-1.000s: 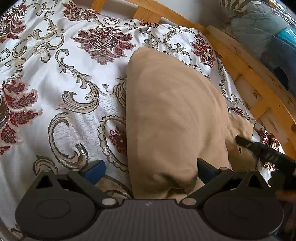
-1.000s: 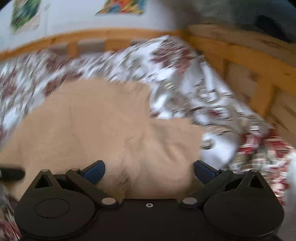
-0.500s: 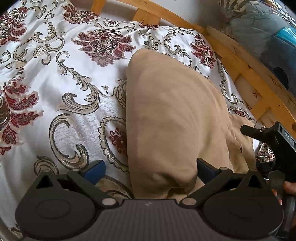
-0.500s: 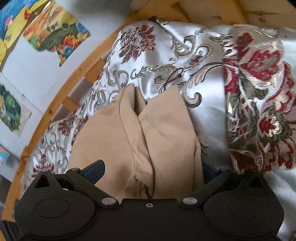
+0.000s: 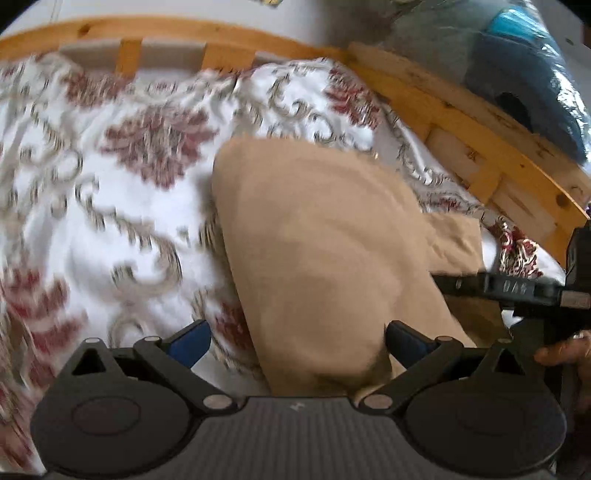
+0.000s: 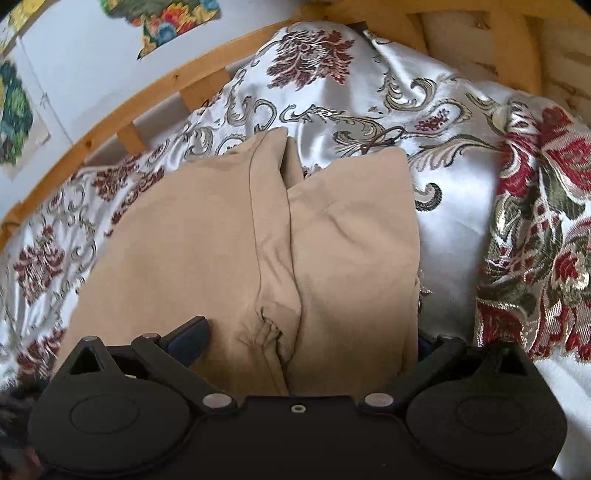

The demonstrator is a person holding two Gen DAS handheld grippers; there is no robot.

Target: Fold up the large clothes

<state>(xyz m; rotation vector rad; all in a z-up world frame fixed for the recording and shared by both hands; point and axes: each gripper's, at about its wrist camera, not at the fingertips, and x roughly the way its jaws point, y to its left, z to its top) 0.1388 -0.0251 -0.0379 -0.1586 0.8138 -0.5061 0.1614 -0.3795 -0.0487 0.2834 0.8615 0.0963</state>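
Note:
A tan garment (image 5: 317, 240) lies folded on a white bedspread (image 5: 110, 206) patterned with red flowers and scrolls. My left gripper (image 5: 297, 343) is open, and the garment's near, rounded end bulges between its blue pads (image 5: 188, 345), closer to the right one. In the right wrist view the garment (image 6: 207, 236) shows two long lobes with a seam between them and a puckered spot near me. My right gripper (image 6: 306, 341) is open astride that near end; cloth hides most of its right finger. The right tool's black body (image 5: 517, 288), held by a hand (image 5: 557, 354), reaches over the garment's right flap.
A wooden bed frame (image 5: 461, 118) with slats runs along the far and right sides. Grey and blue bundles (image 5: 517, 62) sit beyond it. Colourful pictures (image 6: 166, 18) hang on the white wall. The bedspread bunches into a raised fold (image 6: 535, 221) on the right.
The left view has swung upward and is blurred, showing more of the frame. The right gripper has moved in from the right edge over the garment's flap, and its view steadied on the garment.

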